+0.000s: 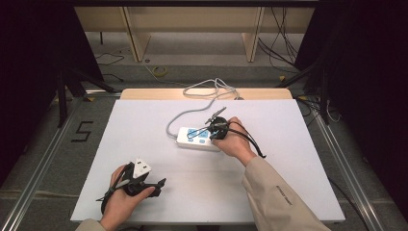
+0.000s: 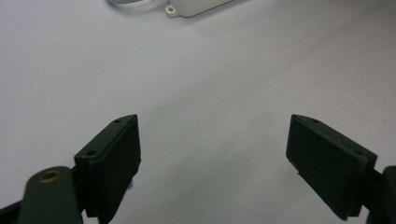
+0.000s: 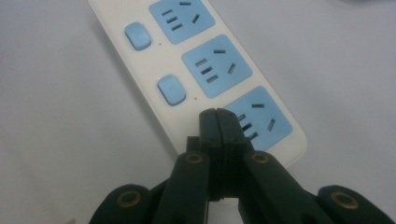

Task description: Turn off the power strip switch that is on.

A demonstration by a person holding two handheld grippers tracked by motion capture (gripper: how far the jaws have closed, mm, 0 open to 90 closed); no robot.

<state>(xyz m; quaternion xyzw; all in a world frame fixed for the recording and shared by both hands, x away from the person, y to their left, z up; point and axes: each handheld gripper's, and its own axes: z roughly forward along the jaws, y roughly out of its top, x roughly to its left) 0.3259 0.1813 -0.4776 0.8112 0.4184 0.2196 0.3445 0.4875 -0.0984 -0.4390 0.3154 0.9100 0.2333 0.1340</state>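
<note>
On the white table top (image 1: 159,192), the long white plastic power strip with blue socket faces and blue rocker switches (image 1: 195,138) lies near the middle, its grey cable (image 1: 179,115) looping away toward the far edge. Your right hand (image 1: 234,141) rests at the strip's right-hand end in the high view, and your right gripper (image 1: 215,129) hangs over it with its black jaws pressed together on nothing. In the right gripper view the strip (image 3: 196,74) runs away from you along its long axis, up and to the left, and the closed tips (image 3: 217,117) sit over the nearest socket (image 3: 257,114) — just beside the spot where its own switch should lie, which they hide. The next blue switch (image 3: 171,89) lies just beyond, up and left of the tips. Your left gripper (image 1: 144,180) sits well apart, near the front-left of the table, jaws wide apart and empty. By my reading, the right gripper is far the nearer — any press comes from it, a short push along the strip.
</note>
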